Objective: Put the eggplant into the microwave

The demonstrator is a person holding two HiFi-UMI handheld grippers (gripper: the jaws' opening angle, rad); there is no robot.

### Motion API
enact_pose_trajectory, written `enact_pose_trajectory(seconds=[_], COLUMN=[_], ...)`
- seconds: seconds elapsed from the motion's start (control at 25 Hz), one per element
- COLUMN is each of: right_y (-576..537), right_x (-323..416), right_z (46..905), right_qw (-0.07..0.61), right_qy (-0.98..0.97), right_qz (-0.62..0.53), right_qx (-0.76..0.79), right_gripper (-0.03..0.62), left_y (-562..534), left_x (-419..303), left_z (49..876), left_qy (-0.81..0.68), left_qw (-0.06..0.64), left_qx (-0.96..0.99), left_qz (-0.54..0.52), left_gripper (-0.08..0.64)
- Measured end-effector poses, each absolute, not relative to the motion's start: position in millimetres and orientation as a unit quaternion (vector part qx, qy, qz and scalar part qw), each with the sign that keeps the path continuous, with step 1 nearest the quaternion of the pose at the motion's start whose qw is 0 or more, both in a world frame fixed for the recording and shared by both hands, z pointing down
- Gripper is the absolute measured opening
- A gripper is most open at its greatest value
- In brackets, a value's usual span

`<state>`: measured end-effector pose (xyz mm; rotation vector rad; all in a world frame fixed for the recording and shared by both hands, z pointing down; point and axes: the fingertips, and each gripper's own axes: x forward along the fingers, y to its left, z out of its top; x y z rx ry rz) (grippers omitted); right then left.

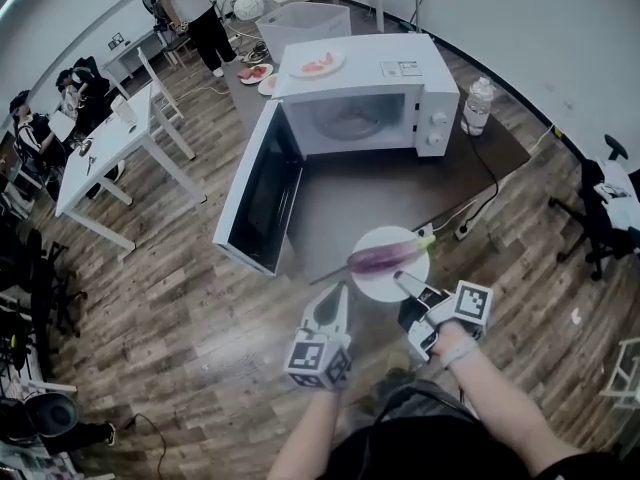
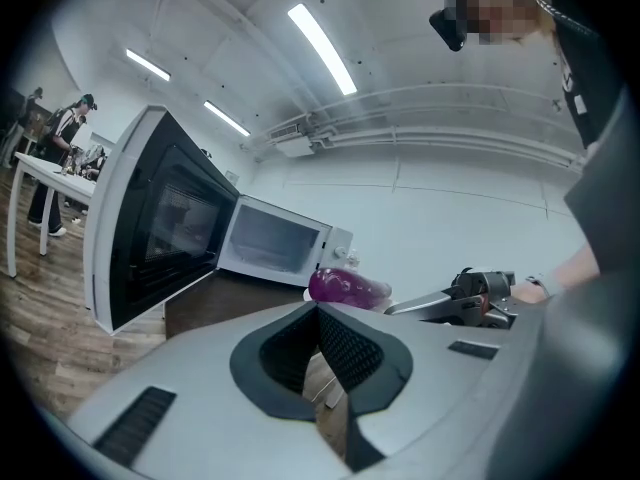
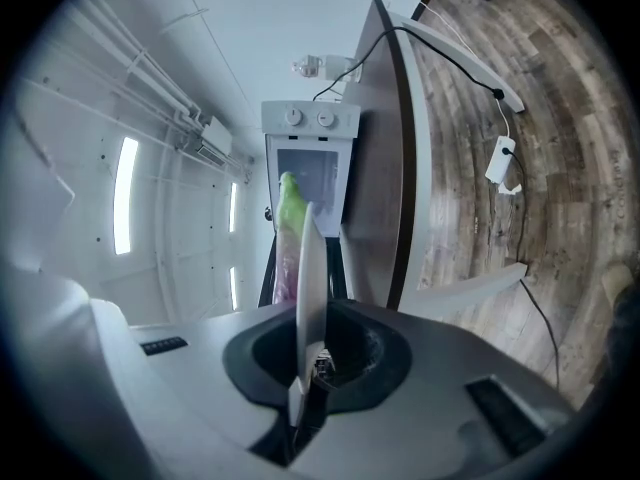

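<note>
The eggplant (image 1: pixel 385 258) is glossy purple and long, with a green stem end. It lies across a round white plate (image 1: pixel 372 286) held in the air at lower centre of the head view, in front of the microwave (image 1: pixel 400 68) and not inside it. The right gripper (image 1: pixel 405 286) has its jaws pinched narrow on the plate's near rim; in its own view the plate shows edge-on between them. The left gripper (image 1: pixel 335 303) sits just beside the plate's left edge, its ribbed dark pads together at the tips with nothing between. The boxy white microwave stands on a dark brown table (image 1: pixel 380 193), its black-windowed door (image 1: pixel 262 190) swung open to the left. A clear bottle (image 1: pixel 478 105) stands to its right. The floor (image 1: pixel 170 298) is wood plank, the walls white.
</note>
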<state>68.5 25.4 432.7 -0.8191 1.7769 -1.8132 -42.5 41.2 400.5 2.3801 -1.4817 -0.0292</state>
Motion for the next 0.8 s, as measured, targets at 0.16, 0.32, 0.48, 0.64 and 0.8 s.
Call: enact_pose_trajectory(seconds=[0.16,0.32,0.48,0.64,0.8], right_y=[-2,-29,-51,-71,-89], right_x=[79,88,93,95,90], right_z=[432,433,435,441,443], right_qw=[0.231,0.228,0.223,0.216,0.221], right_qy=[0.649,0.651,0.654,0.654,0.649], right_qz=[-0.662,-0.664,-0.666,-0.670,-0.674], right_qx=[-0.295,-0.289,-0.280,-0.279,-0.274], right_gripper=[0.017,0.017,0.018,0.018,0.018], left_y=[15,-11,-31,-50,-71], left_x=[-32,-23,-15,-11,-12], left_z=[403,406,409,414,415], left_qy=[-0.525,-0.530,-0.532,-0.532,-0.526], left_qw=[0.170,0.168,0.165,0.167,0.153], left_qx=[0.834,0.831,0.830,0.830,0.837], left_qz=[-0.010,-0.010,-0.011,-0.009,-0.006], left_gripper=[0.000,0.000,0.000,0.000,0.000])
